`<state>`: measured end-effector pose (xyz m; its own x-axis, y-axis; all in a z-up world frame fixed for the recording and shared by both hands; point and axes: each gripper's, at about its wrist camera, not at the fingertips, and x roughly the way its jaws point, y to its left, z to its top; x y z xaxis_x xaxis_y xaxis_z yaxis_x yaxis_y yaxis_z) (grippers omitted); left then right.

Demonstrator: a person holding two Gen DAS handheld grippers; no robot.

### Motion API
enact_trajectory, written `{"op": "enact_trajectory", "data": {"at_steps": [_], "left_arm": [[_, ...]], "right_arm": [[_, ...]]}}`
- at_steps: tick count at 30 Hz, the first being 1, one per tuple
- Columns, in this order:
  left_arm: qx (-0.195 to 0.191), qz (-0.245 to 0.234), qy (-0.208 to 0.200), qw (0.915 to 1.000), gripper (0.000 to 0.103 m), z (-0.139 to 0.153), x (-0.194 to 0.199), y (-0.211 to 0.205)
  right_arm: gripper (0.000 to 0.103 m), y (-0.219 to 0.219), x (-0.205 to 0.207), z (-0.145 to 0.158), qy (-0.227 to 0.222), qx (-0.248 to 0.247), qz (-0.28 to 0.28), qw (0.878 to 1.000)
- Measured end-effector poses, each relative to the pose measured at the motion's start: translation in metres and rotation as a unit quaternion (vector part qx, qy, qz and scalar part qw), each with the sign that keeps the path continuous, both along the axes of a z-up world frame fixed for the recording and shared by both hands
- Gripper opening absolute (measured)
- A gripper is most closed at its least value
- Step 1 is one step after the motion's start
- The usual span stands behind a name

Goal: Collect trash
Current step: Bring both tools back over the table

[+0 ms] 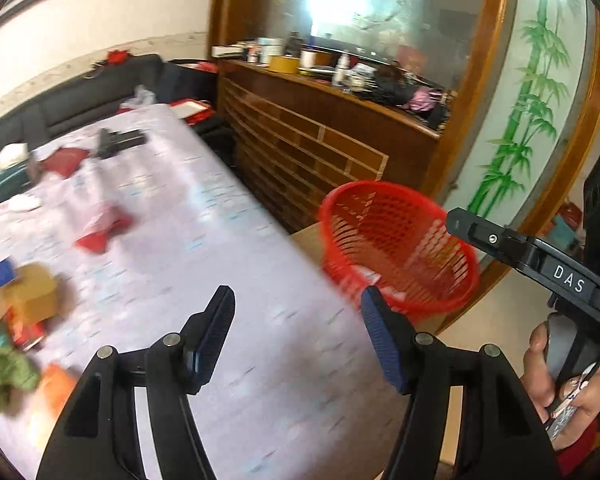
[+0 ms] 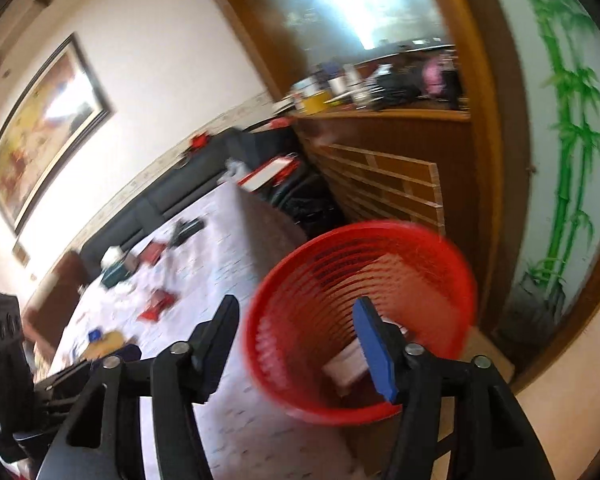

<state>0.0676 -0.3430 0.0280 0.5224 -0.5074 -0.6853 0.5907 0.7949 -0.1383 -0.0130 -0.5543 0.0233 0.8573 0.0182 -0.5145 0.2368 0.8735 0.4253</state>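
Red basket (image 2: 360,320) at two o'clock off the table (image 1: 228,280) holds some white scraps, both left gripper (image 1: 296,332) and right gripper (image 2: 296,344) gape empty, and wrappers (image 1: 100,228) at ten o'clock remain uncollected.

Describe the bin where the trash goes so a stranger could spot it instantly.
Find the long table under the pale lilac cloth. Just off its right-hand edge, before the brown wooden slatted cabinet, stands a round red plastic mesh basket. It is the only open slotted container, with white scraps inside.
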Motion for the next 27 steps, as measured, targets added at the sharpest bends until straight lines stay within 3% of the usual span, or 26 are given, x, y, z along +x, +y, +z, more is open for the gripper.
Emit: {"op": "enact_trajectory", "data": {"at_steps": [11,15,18,22,27], "left_arm": [[0.039,0.11,-0.002,0.9932,0.076,-0.019,-0.011,0.165],[0.053,0.132,0.032,0.9893,0.077,-0.039,0.001,0.209],[0.044,0.141,0.051,0.9877,0.077,-0.052,0.015,0.226],[0.034,0.11,0.079,0.9901,0.077,-0.064,0.027,0.221],[0.076,0.089,0.072,0.9905,0.077,-0.077,0.03,0.194]], "right_arm": [[0.067,0.13,0.033,-0.024,0.034,-0.03,0.146,0.988],[0.067,0.158,0.04,-0.03,0.044,-0.036,0.174,0.983],[0.067,0.169,0.043,-0.032,0.05,-0.035,0.185,0.981],[0.067,0.176,0.043,-0.032,0.054,-0.045,0.19,0.979],[0.068,0.174,0.043,-0.033,0.059,-0.048,0.184,0.98]]}}
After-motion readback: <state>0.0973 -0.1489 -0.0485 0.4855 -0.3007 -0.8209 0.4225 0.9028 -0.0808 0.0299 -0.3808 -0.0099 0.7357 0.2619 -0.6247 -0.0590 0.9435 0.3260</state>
